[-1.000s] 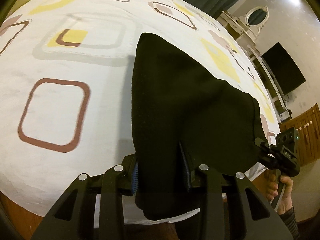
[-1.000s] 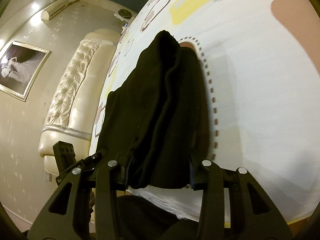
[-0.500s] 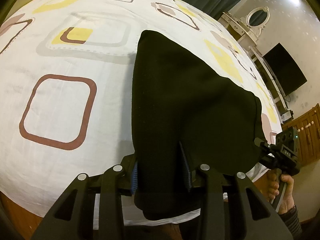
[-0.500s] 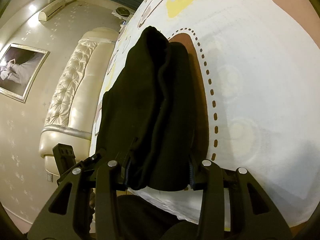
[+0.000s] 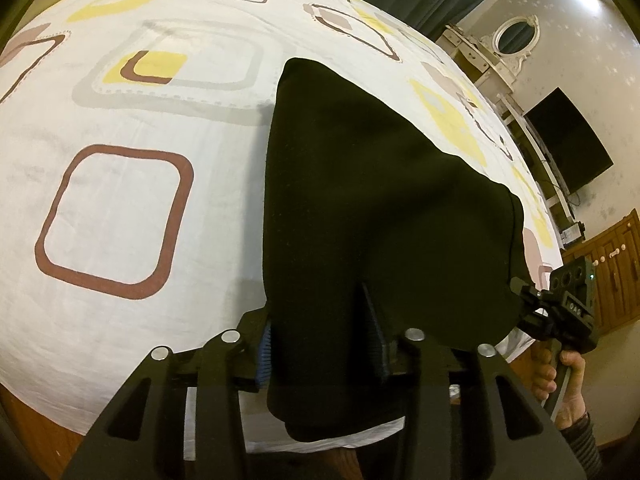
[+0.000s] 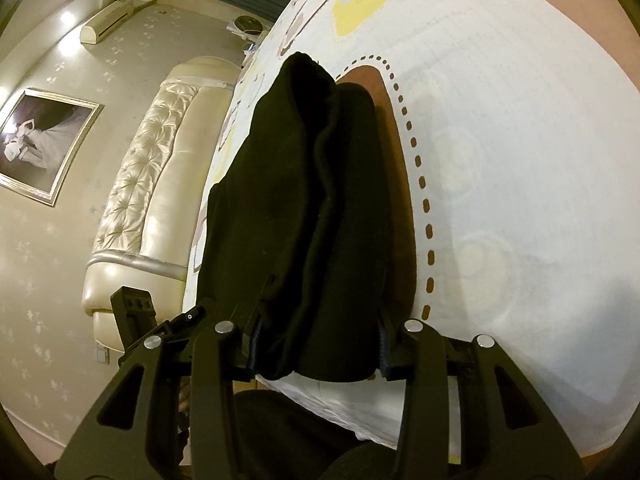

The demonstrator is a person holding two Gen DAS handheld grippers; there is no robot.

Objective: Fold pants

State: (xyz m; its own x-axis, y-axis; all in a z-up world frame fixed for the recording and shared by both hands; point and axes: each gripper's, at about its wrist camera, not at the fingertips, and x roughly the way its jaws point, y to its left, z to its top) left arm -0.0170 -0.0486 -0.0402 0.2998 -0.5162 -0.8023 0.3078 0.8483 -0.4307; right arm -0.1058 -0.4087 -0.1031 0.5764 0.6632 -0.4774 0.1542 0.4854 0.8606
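The black pants (image 5: 360,200) lie folded on the patterned bed sheet (image 5: 120,208), and their near end hangs over the bed's front edge. My left gripper (image 5: 320,336) has that near end between its blue pads. Its jaws are opening, and the cloth still fills the gap and touches both pads. My right gripper (image 6: 320,344) is shut on the thick folded edge of the pants (image 6: 304,200). The left wrist view shows the right gripper (image 5: 524,296) at the cloth's right corner, held by a hand (image 5: 568,384). The left gripper's body (image 6: 136,312) appears low on the left of the right wrist view.
A cream tufted headboard (image 6: 152,200) and a framed picture (image 6: 36,144) stand to the left in the right wrist view. A dark screen (image 5: 568,140), a mirrored dresser (image 5: 516,36) and a wooden cabinet (image 5: 616,264) line the wall beyond the bed.
My left gripper's pads stand slightly further apart around the cloth than before. Both hands and the pants have stayed where they were.
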